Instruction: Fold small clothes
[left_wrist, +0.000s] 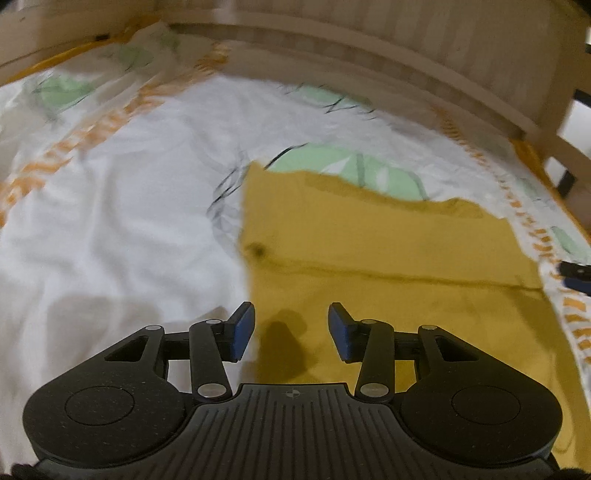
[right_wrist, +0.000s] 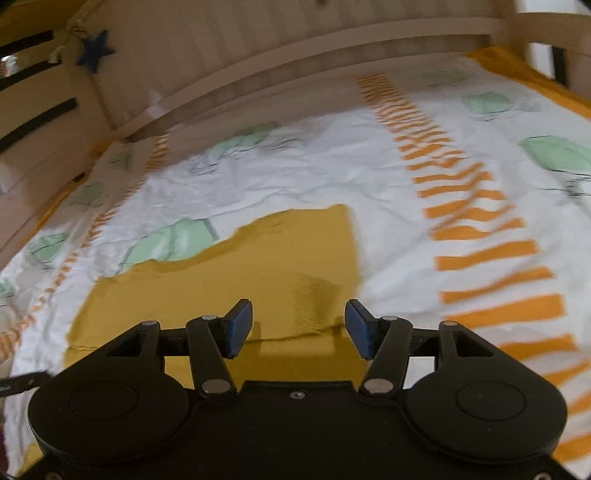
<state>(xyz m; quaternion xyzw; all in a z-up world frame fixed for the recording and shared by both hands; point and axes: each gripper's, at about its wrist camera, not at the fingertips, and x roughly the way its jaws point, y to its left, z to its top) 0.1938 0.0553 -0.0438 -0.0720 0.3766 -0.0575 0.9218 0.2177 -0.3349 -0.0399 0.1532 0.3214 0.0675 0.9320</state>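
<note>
A mustard-yellow garment (left_wrist: 388, 258) lies flat on a white bedsheet (left_wrist: 110, 221) with green and orange prints. In the left wrist view my left gripper (left_wrist: 291, 330) is open and empty, hovering over the garment's left edge. In the right wrist view the same garment (right_wrist: 229, 280) lies below my right gripper (right_wrist: 299, 328), which is open and empty over the garment's right edge. A fold line or seam runs across the cloth near both grippers. The tip of the other gripper (left_wrist: 576, 275) shows at the right edge of the left wrist view.
A wooden bed rail (left_wrist: 369, 44) runs along the far side of the sheet, with slats at the corner (left_wrist: 561, 147). In the right wrist view a blue star (right_wrist: 94, 50) hangs on the rail. Orange stripes (right_wrist: 480, 229) cross the sheet to the right.
</note>
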